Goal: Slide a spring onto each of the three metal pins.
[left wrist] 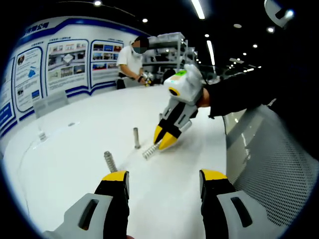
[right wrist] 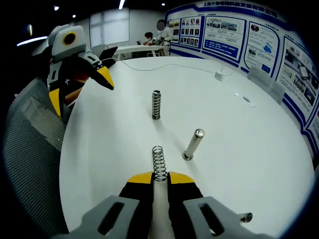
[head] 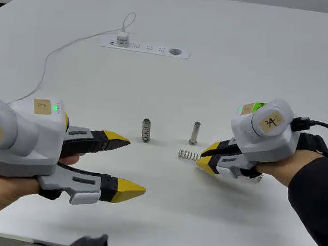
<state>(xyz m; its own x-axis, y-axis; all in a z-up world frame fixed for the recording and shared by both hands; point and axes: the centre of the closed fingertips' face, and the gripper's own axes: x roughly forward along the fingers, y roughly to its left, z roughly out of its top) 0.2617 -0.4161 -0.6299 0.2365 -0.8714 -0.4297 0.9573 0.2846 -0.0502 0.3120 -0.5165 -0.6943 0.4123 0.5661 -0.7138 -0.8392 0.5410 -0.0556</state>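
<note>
**Right claw (right wrist: 159,177) pinched on a spring, just short of the bare pin**

Nearest in the head view, the left claw (head: 133,164) hung with its jaws wide apart and nothing between them, well to the left of the bare pin (head: 195,133) and nearer the person than it. The right claw was closed on one end of a loose spring (right wrist: 159,162), whose free end stuck out ahead and lay low over the table (head: 240,61), just short of the bare pin and to its left. A small metal piece (right wrist: 244,216) lay under that claw, on the pin's near side, too hidden to name.

The bare pin stood upright. Beside it, to its left, a second pin (head: 146,130) stood upright too, with a spring already over it. Far beyond both lay a power strip (head: 146,46).

The spring looked light and thin-wired, so it would likely bend sideways and could flick out of hard pads if squeezed hard. Holding it by one end seemed right, since that left the other mouth open for the pin top. It would probably need tipping upright first, then a gentle push down.
</note>
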